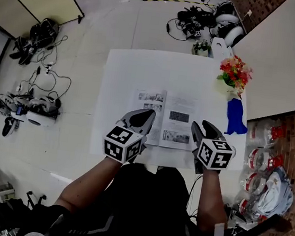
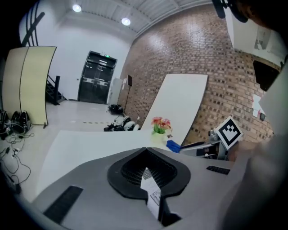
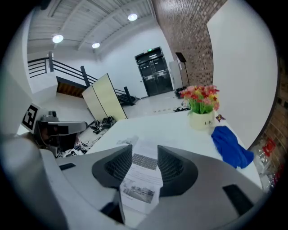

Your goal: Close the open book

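One thin paper book (image 1: 171, 108), flat open, rectangular white table (image 1: 126, 75)

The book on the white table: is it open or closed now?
Open: the book lies flat on the table, two printed pages facing up side by side.

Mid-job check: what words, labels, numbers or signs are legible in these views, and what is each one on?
None reads cleanly.
Open white book: printed text and picture captions, too small to read.
White flower pot: dark lettering, perhaps starting "Li", blurred.
Green sign above the black double door: too small to read.
Black-and-white marker cubes: square patterns only, no characters.
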Tool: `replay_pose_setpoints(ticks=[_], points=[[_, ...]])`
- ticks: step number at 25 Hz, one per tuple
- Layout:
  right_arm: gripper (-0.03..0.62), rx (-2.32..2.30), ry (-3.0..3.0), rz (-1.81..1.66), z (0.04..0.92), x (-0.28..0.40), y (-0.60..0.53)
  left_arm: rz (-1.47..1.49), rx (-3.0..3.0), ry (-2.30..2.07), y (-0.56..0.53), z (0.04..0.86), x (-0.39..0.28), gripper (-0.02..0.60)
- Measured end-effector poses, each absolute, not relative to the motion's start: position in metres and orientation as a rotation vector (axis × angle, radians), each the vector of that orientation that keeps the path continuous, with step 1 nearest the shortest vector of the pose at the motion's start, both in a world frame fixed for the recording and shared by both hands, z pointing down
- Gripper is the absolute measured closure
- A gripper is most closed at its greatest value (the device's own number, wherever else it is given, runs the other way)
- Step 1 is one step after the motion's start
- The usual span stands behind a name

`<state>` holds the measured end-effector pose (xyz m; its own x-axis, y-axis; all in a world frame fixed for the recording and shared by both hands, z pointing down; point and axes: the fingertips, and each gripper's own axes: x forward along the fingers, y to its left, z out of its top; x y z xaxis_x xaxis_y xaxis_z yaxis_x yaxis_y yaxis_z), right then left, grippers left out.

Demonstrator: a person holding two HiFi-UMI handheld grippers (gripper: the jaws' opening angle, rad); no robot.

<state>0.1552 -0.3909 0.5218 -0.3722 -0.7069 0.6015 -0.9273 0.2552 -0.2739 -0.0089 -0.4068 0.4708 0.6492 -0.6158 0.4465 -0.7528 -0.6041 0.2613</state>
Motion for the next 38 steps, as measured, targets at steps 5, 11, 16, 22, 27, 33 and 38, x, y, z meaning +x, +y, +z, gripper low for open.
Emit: replay_pose_setpoints(ticks=[5,11,16,22,27,33,38], points=[[0.437,1.417,-2.04,1.03,0.592,0.177,-0.408,0.541,2.326,-1.089,-0.429,0.521,0.0,0.588],[0.436,1.333,-1.893,1.141,0.646,0.178,-0.413,0.671,2.237,-1.002,-0.432,0.576,0.003,0.588],[0.436,1.339,-1.803,1.199,0.671,0.183,-0.411,0.695,2.242,-0.904,-0.428,0.59,0.005,0.588],[0.437,1.277,-1.767,1.21,0.672,0.178,-0.411,0.729,2.244,-0.878,-0.428,0.599,0.006,0.588],[0.437,1.274,-1.73,1.2,0.673,0.178,-0.409,0.742,2.254,-0.856,-0.425,0.6,0.007,0.588],[0.439,1.209,-1.594,1.128,0.679,0.18,-0.412,0.704,2.252,-0.835,-0.422,0.599,0.005,0.574],[0.467,1.281,-1.539,1.182,0.679,0.183,-0.412,0.678,2.264,-0.815,-0.421,0.597,0.006,0.574]])
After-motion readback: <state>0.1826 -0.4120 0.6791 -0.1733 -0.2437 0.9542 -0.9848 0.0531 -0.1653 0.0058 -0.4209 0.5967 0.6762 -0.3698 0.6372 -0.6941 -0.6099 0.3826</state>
